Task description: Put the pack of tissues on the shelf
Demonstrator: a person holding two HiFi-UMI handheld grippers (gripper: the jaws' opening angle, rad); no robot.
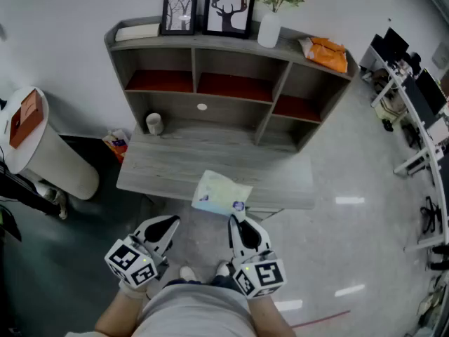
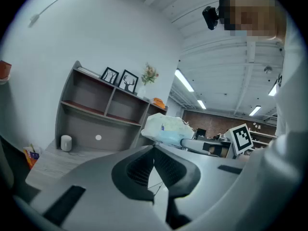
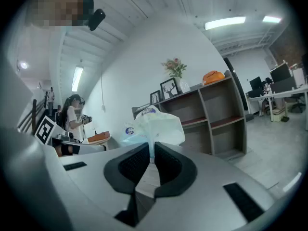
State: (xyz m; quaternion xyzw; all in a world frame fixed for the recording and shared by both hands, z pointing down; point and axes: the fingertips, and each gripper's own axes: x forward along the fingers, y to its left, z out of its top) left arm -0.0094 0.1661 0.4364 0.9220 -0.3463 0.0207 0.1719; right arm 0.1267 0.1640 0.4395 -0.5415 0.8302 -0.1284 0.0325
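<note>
Pack of tissues (image 1: 221, 194) hung from my right tongs (image 1: 237, 221), pinched by a fold of its wrapper, over the front edge of the desk (image 1: 175, 167). Left tongs (image 1: 169, 225) were pressed together, empty. Pickup looked done; the carry to the shelf (image 1: 210, 43) and the release were left.

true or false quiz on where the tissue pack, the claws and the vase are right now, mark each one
1. The right claw grips the pale plastic pack of tissues. True.
2. The pack lies in the grey wooden shelf. False: it is held near the front edge of the grey desk.
3. The left claw is shut and empty. True.
4. The white vase of flowers stands on the floor. False: it stands on the shelf's top.
</note>
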